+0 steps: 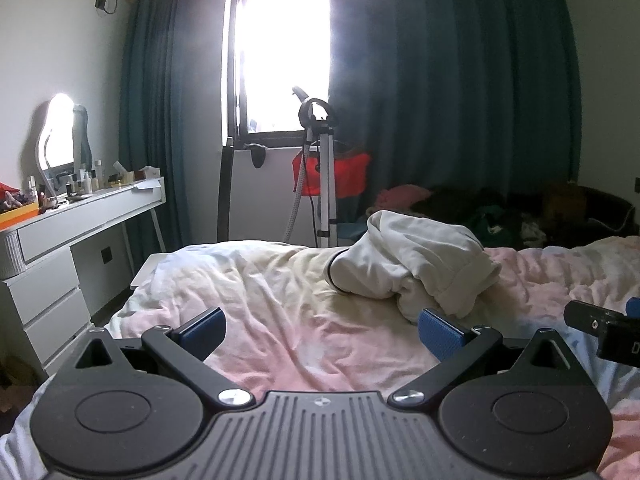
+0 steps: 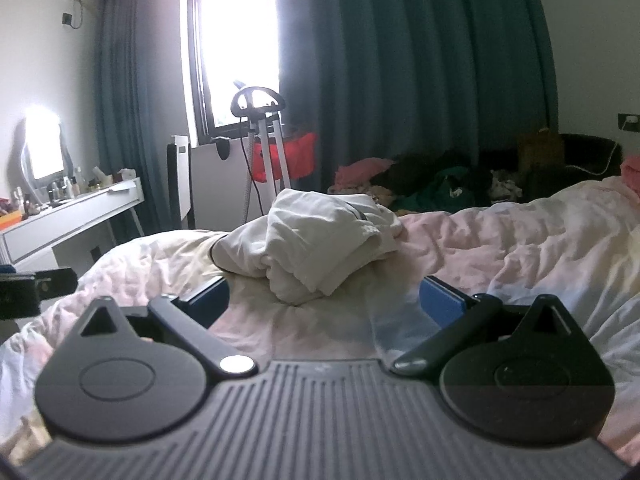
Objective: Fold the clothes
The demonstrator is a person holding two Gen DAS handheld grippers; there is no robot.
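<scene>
lying crumpled on bed (image 1: 280,308): white garment (image 1: 408,268); both grippers spread, empty.

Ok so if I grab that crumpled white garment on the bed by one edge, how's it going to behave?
The white garment is heaped in soft folds, so it will probably go floppy and unfurl rather than lift as one piece. It looks like thick fabric, likely light enough for one gripper. The rumpled bedding beneath may drag.

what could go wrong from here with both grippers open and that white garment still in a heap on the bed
1. The white garment is crumpled, so a jaw may pinch several layers at once.
2. The rumpled pink duvet beneath it could get grabbed along with the cloth.
3. The left gripper and right gripper, both open, sit close side by side and might collide.
</scene>
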